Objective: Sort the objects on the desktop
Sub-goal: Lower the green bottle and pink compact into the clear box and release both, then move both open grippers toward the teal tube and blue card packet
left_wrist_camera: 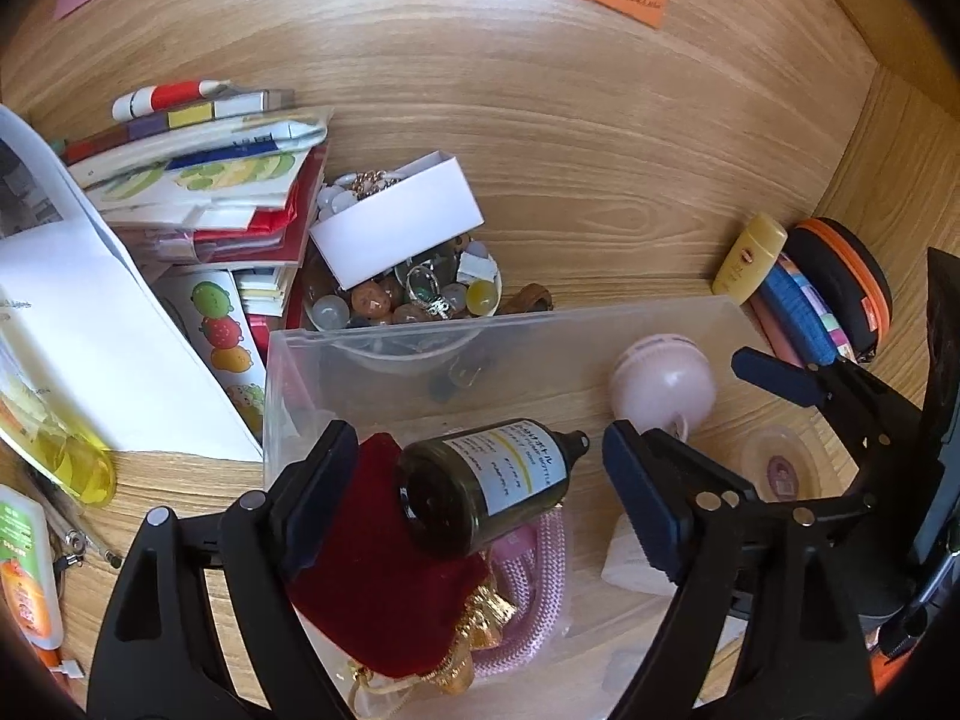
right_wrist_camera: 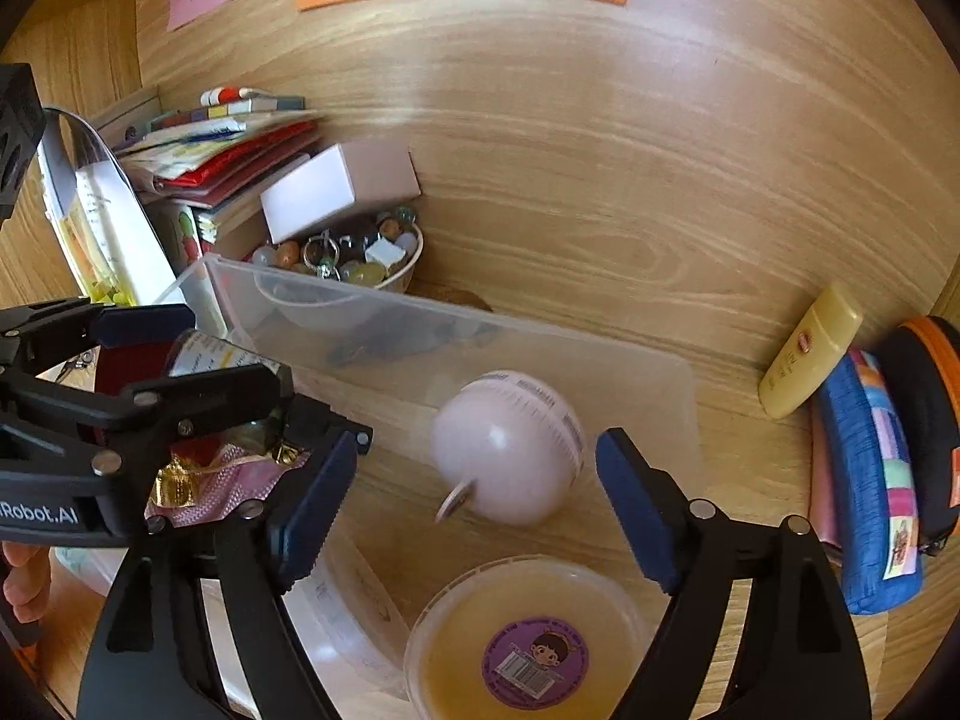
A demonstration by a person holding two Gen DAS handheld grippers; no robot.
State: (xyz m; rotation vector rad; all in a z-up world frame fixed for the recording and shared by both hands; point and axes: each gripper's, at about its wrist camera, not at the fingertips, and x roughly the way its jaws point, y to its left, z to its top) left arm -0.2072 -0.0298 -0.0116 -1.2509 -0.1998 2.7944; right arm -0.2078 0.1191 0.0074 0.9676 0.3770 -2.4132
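Right now the dark bottle (left_wrist_camera: pixel 492 489) lies on its side inside the clear plastic bin (left_wrist_camera: pixel 420 330), directly between the spread fingers of the left gripper (left_wrist_camera: pixel 474 498). Its long axis runs from the base at near left to the black cap at far right, slanted across the gap, so the pads would meet its curved flanks at an angle unless the wrist turns a little. It rests on a red velvet pouch (left_wrist_camera: pixel 384 564) and a pink cord (left_wrist_camera: pixel 528 594), a soft and uneven bed, so it may roll when touched.

The left jaws stand wide apart and hold nothing. The right gripper (right_wrist_camera: pixel 474 504) is likewise open and empty, with the pink round ball (right_wrist_camera: pixel 510 444) just ahead of its gap and a lidded round tub (right_wrist_camera: pixel 528 642) nearer, below it.

The left gripper is plainly the nearer one to the bottle. Room is tight: the bin's far wall stands just behind the cap, the left wall is close beside the left finger, and the right gripper crowds the right side.
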